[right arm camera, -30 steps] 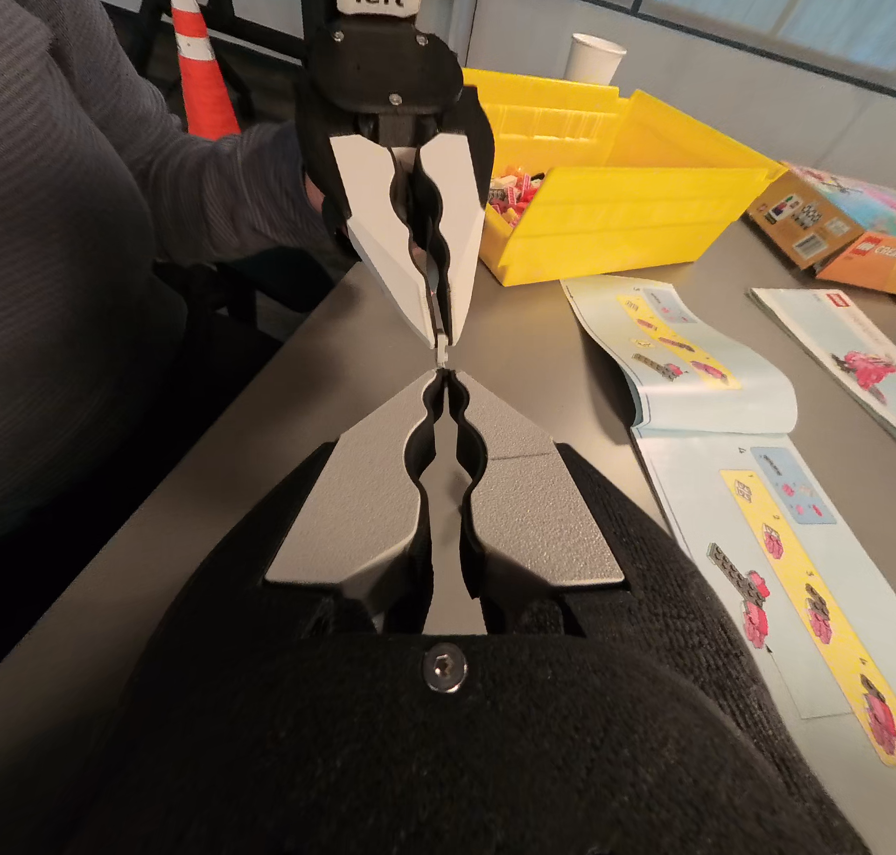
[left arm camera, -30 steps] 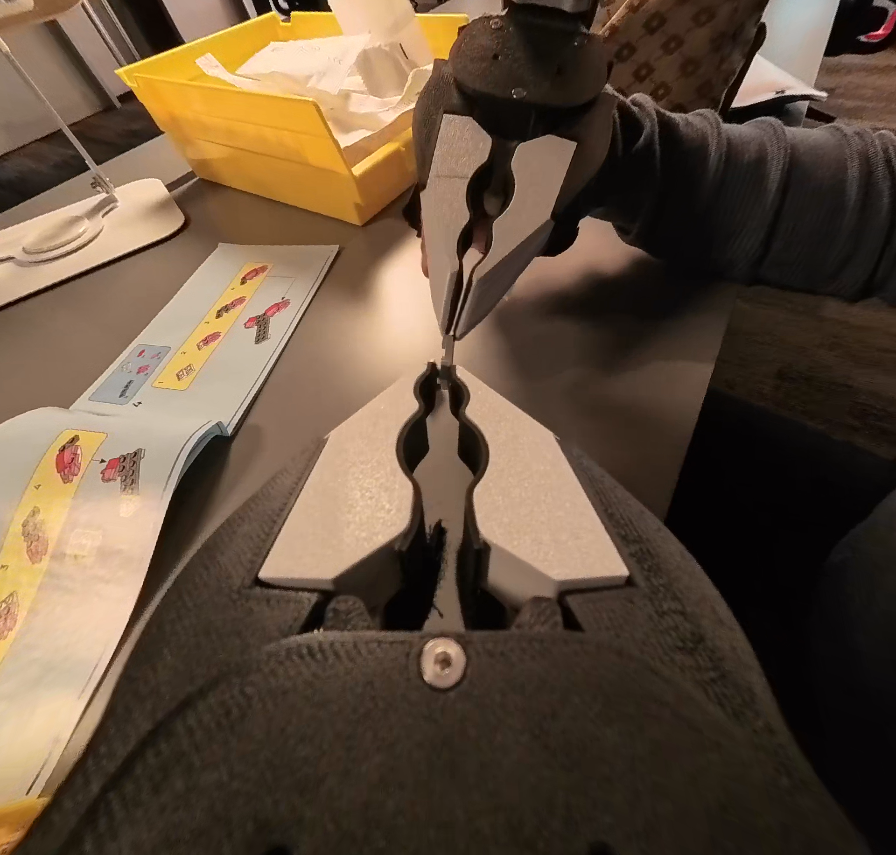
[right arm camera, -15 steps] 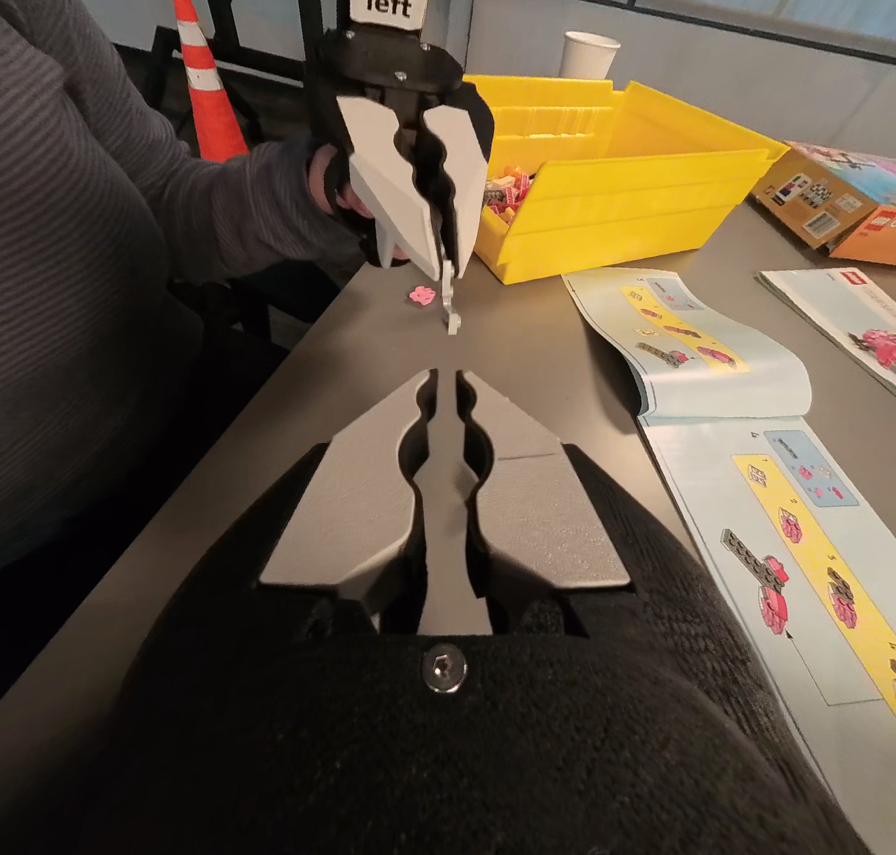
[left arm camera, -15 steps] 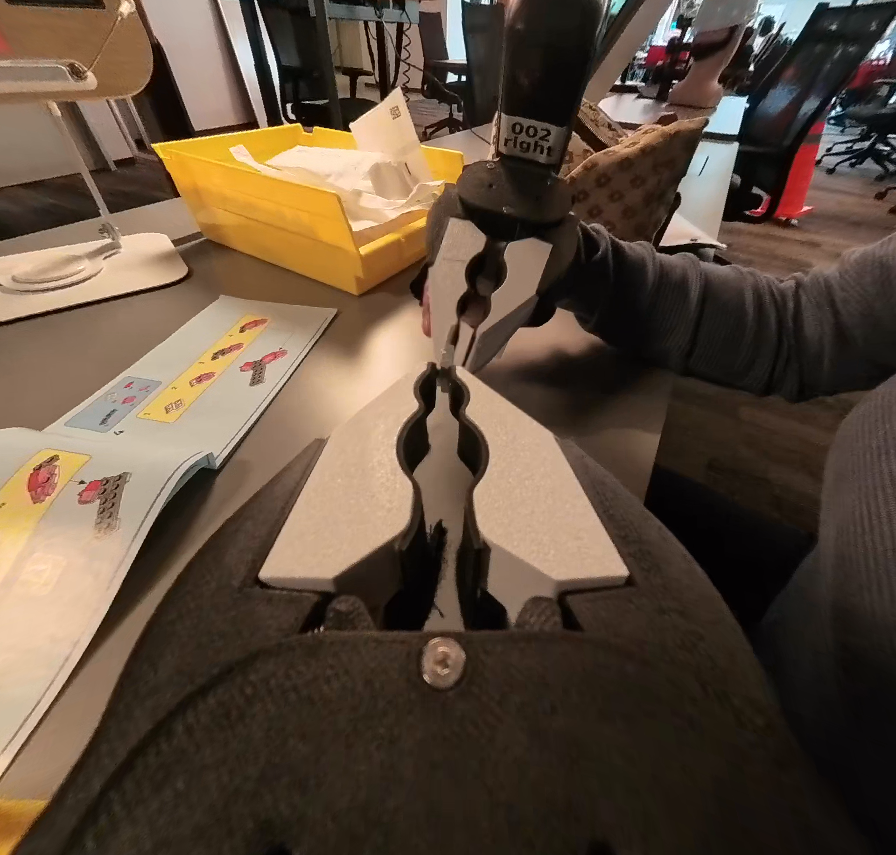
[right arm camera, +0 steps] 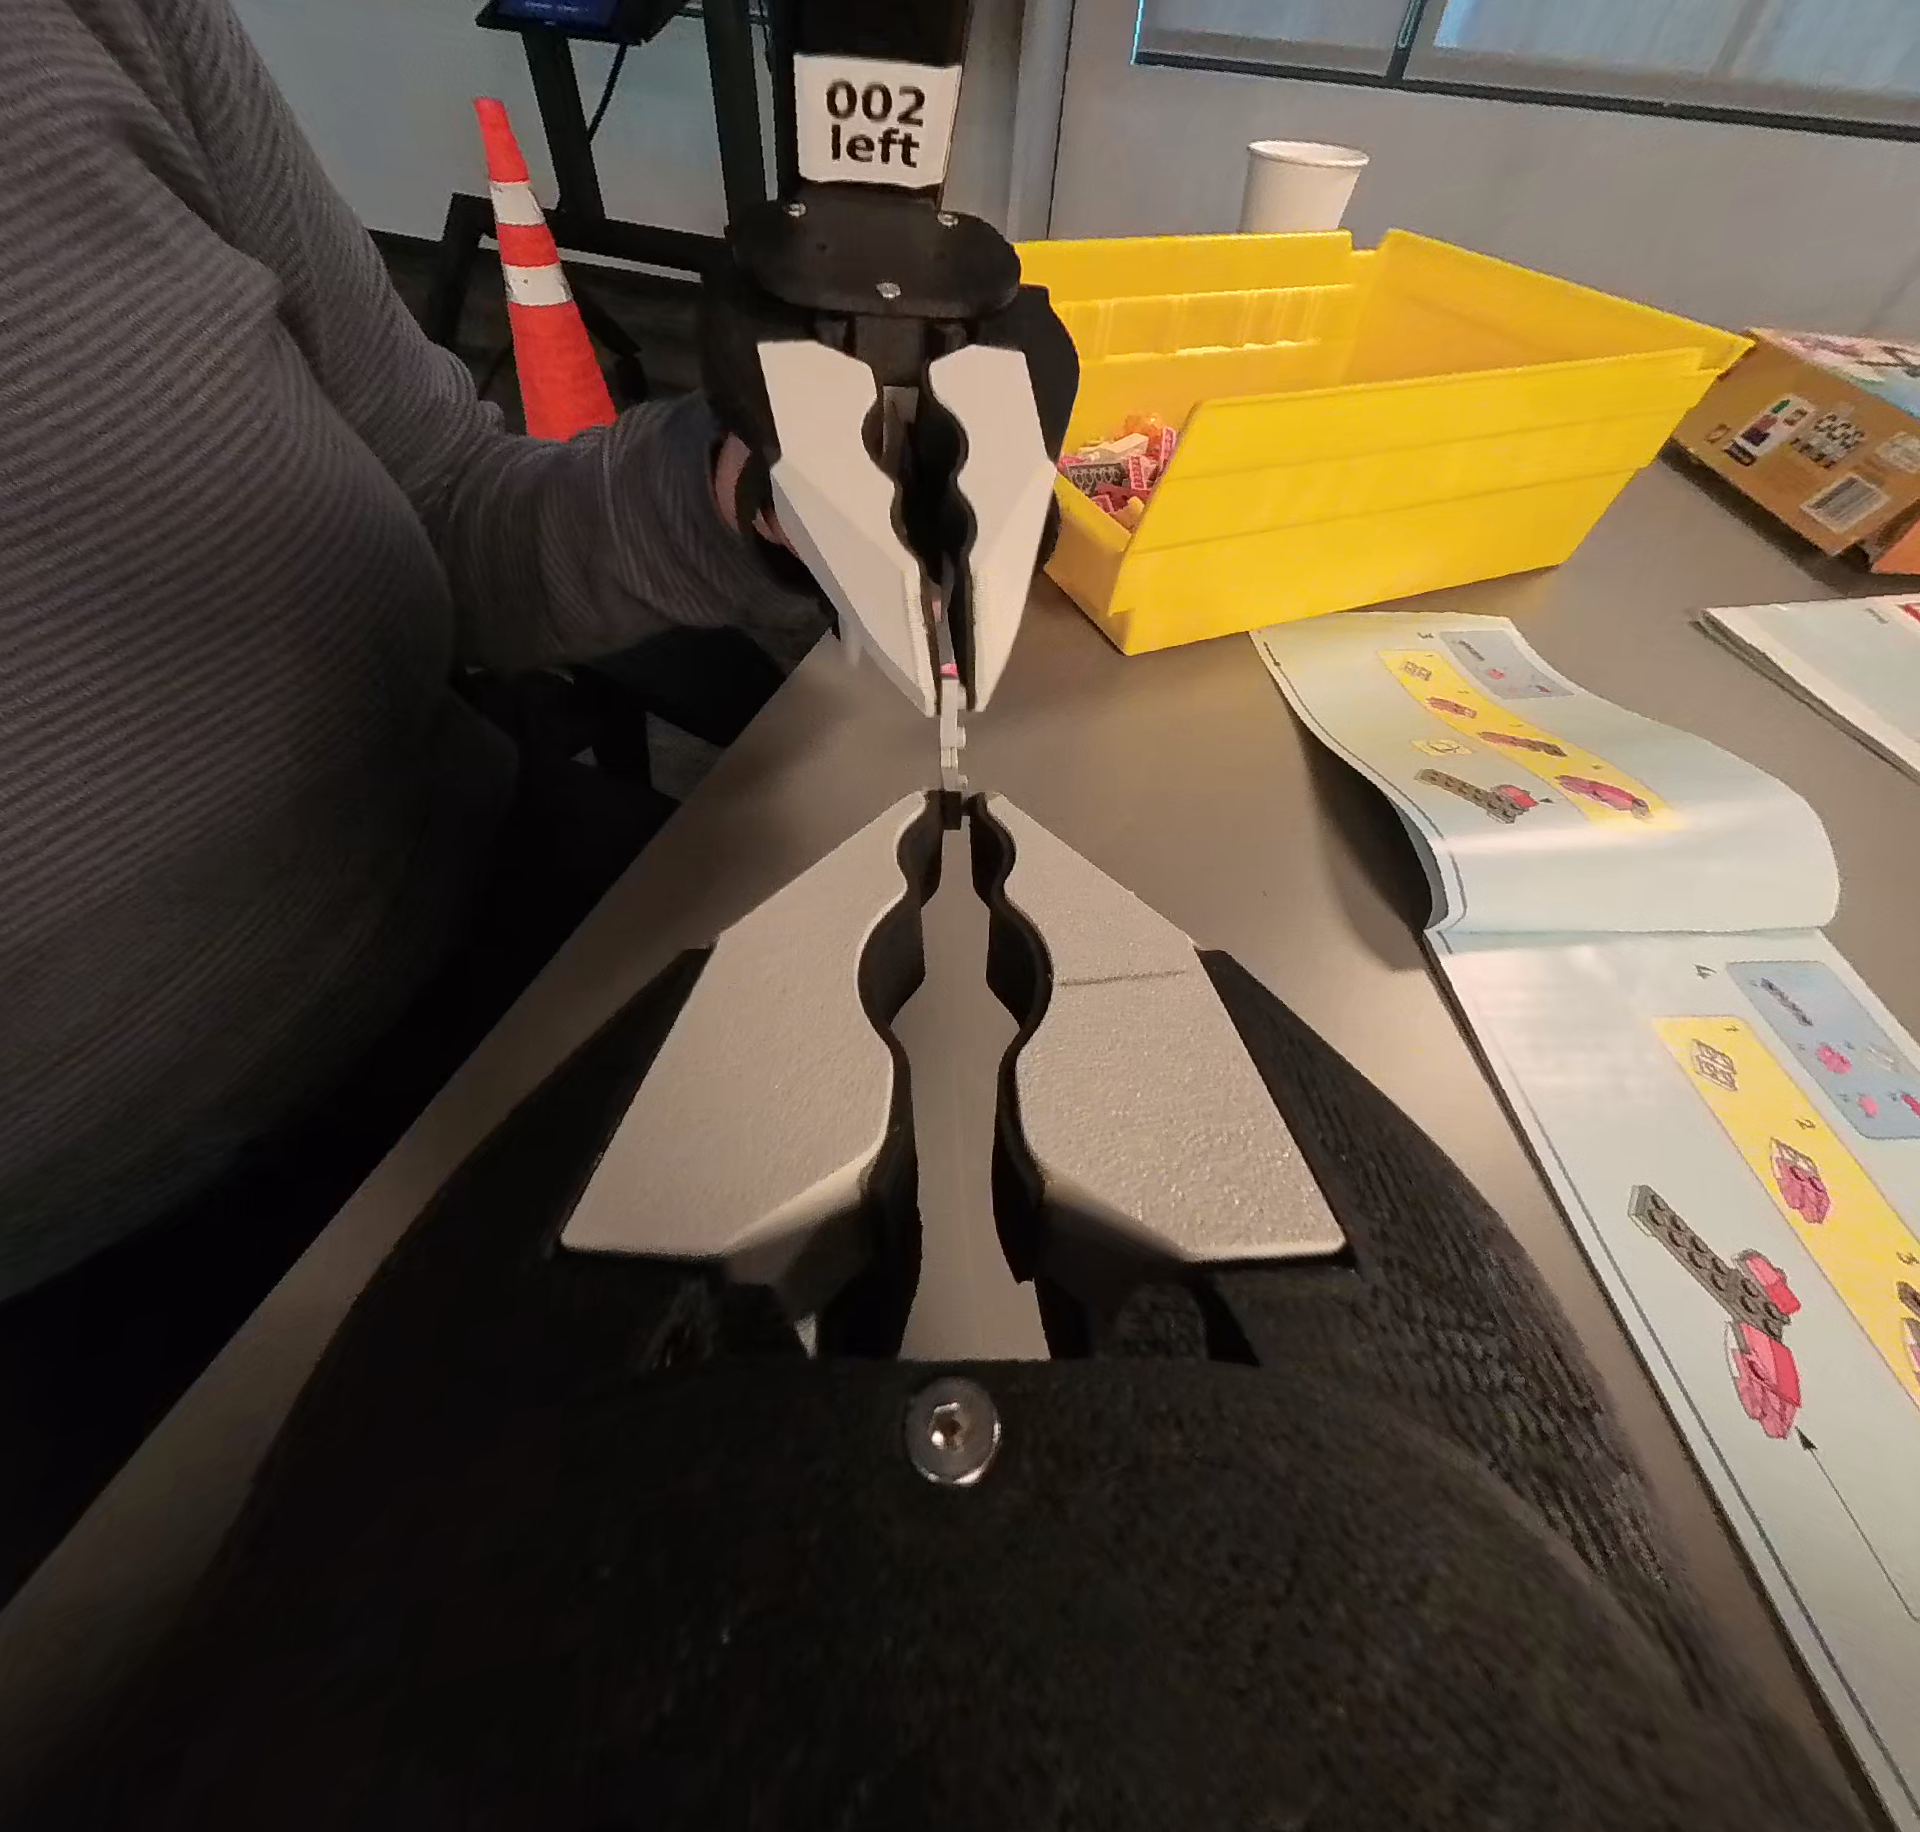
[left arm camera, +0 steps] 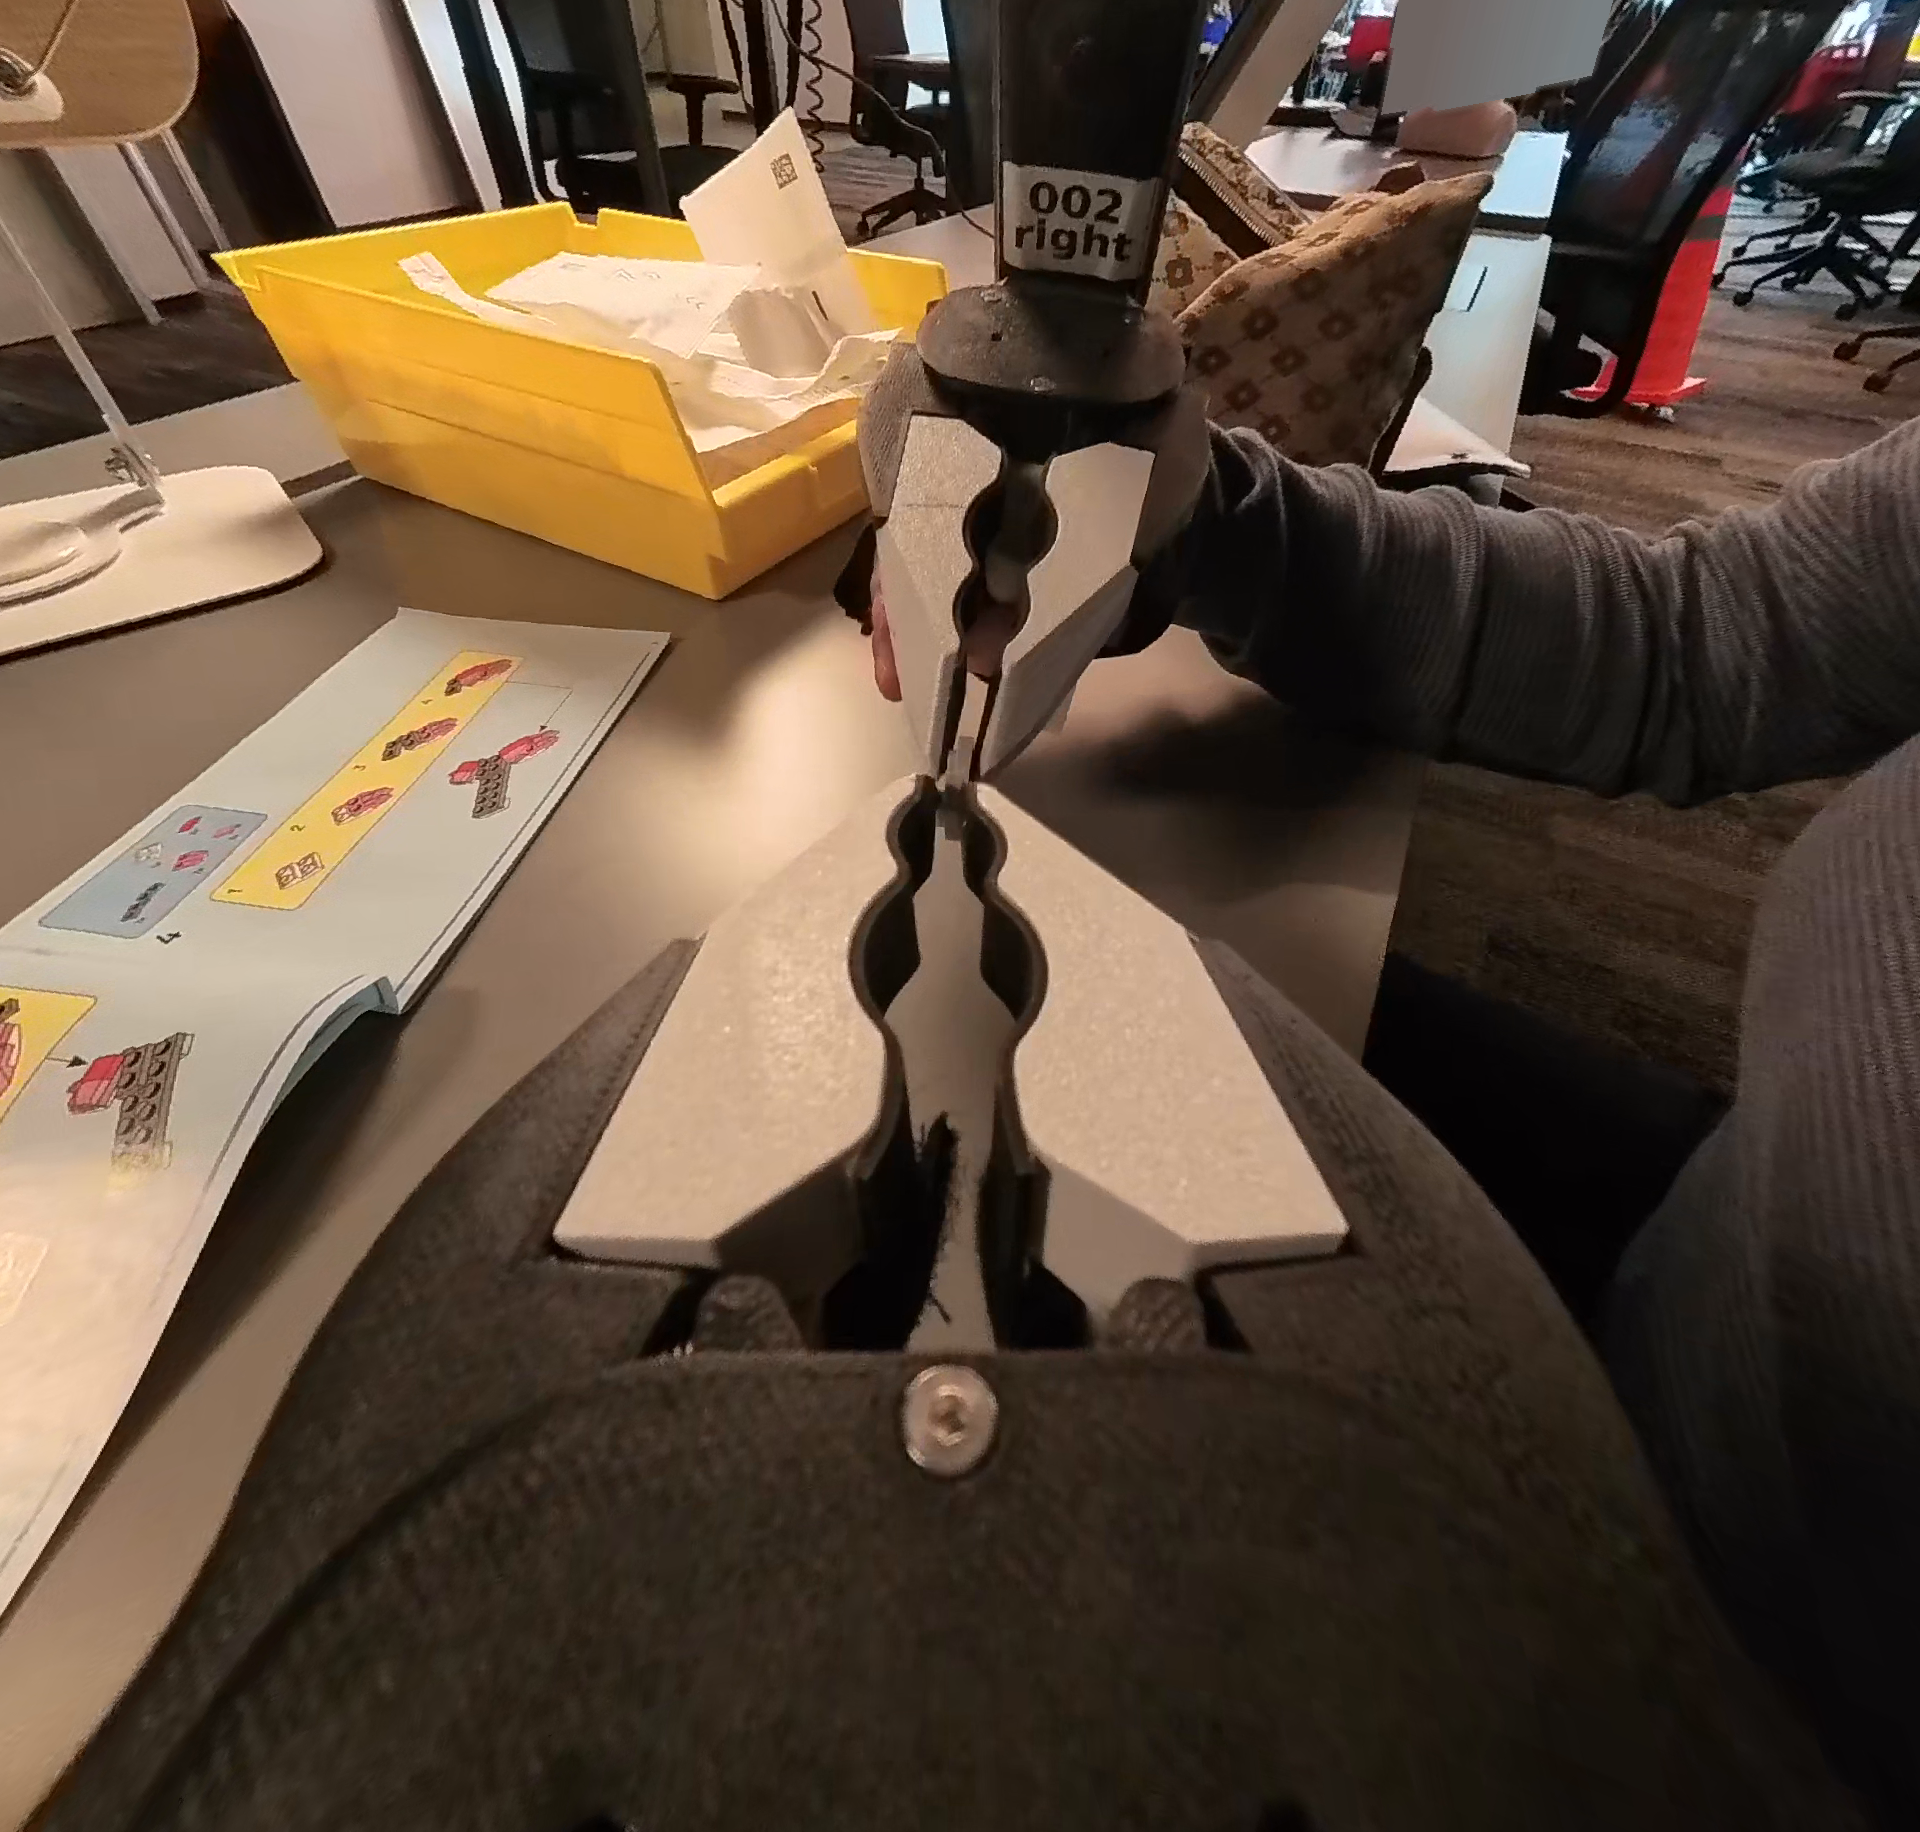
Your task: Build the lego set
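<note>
Pinching one thin grey plate piece (right arm camera: pixel 951 743) from opposite ends: left gripper (right arm camera: pixel 948 693) clamping its far end, right gripper (right arm camera: pixel 952 808) nearly closed on its near end. Lying beside the jaws, an open instruction booklet (right arm camera: pixel 1621 847); beyond them, a yellow bin (right arm camera: pixel 1351 494).

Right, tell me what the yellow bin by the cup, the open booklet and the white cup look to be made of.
Yellow bin: looks like moulded plastic, from its smooth, faintly glossy ribbed walls.
Open booklet: printed paper with a slight sheen; its pages curl and sag at the fold.
White cup: probably paper, matte and thin-rimmed, though too far off to be sure.
</note>
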Motion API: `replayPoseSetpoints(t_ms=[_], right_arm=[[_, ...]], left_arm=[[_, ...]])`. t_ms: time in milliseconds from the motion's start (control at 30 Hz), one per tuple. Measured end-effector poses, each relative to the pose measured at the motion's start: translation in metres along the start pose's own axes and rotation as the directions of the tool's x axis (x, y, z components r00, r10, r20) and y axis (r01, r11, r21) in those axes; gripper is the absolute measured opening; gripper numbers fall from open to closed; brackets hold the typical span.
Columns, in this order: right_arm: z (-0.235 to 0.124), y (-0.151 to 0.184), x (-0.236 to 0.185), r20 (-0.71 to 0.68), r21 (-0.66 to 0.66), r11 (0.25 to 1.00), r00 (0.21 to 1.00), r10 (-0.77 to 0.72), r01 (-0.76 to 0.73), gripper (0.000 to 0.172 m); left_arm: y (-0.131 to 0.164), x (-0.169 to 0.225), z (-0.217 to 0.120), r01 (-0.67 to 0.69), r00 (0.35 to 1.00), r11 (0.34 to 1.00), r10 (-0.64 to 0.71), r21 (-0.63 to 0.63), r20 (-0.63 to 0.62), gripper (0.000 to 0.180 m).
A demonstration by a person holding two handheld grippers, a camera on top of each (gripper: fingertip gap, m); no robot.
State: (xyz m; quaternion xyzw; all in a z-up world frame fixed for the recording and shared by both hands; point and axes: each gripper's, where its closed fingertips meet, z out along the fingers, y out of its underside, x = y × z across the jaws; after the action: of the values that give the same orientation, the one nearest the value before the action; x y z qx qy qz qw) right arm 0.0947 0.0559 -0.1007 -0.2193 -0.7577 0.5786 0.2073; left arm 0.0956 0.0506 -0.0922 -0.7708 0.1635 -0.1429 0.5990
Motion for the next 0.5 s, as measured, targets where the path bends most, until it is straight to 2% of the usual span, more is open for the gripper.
replayPoseSetpoints(t_ms=[500], right_arm=[[0.004, 0.010, 0.005, -0.027, -0.053, 0.999, 1.000, -0.013, 0.011, 0.002]], left_arm=[[0.020, -0.006, 0.005, -0.077, 0.994, 0.987, 0.086, -0.140, 0.060, 0.003]])
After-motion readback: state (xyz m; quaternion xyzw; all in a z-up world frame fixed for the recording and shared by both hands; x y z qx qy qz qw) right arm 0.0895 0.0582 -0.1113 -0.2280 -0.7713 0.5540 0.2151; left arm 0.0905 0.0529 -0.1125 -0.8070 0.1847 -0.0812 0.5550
